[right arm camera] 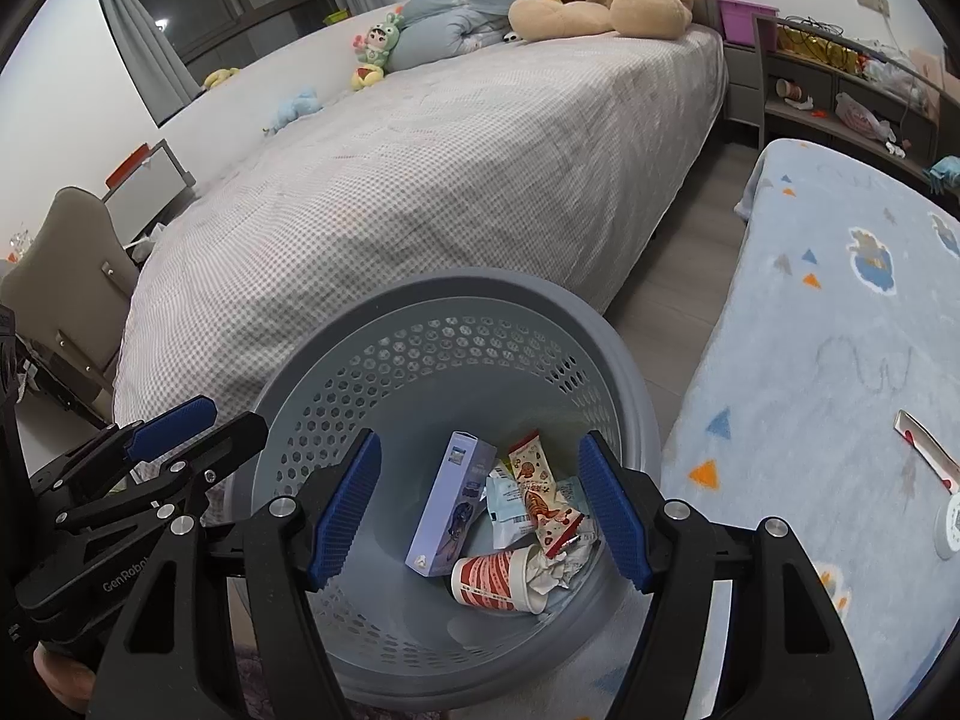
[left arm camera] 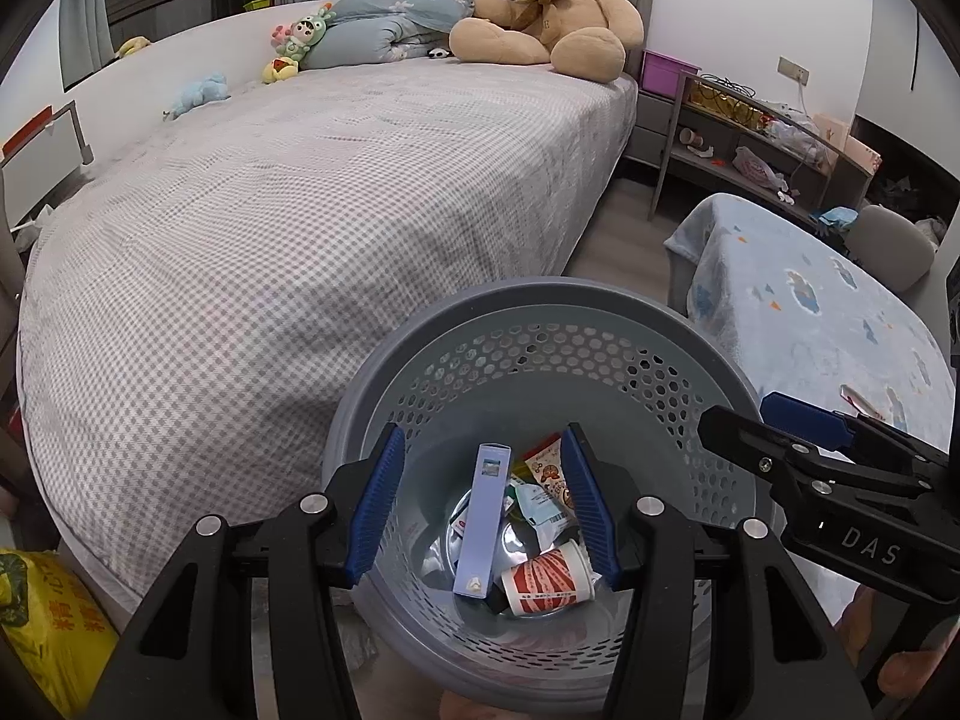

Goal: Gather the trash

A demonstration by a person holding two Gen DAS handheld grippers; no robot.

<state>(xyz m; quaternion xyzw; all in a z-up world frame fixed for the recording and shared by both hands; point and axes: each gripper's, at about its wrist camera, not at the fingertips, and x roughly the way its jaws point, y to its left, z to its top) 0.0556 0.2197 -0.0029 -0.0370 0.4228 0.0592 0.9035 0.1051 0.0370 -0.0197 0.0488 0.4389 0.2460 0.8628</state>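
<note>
A grey perforated trash basket (left arm camera: 540, 324) stands on the floor between the bed and a low table; it also shows in the right wrist view (right arm camera: 420, 348). Inside lie a lilac box (left arm camera: 483, 516) (right arm camera: 450, 510), a red-and-white paper cup (left arm camera: 546, 579) (right arm camera: 498, 579), snack wrappers (left arm camera: 543, 471) (right arm camera: 537, 498) and crumpled paper. My left gripper (left arm camera: 483, 504) is open and empty above the basket. My right gripper (right arm camera: 480, 504) is open and empty above it too, seen from the side in the left view (left arm camera: 780, 420). More trash, a red-and-white wrapper (right arm camera: 927, 447), lies on the table.
A bed with a grey checked cover (left arm camera: 300, 210) fills the left, with a big teddy bear (left arm camera: 546, 6) and small toys at its head. A table under a blue blanket (right arm camera: 840, 330) is on the right. Cluttered shelves (left arm camera: 750, 138) stand behind. A yellow bag (left arm camera: 42, 630) sits at lower left.
</note>
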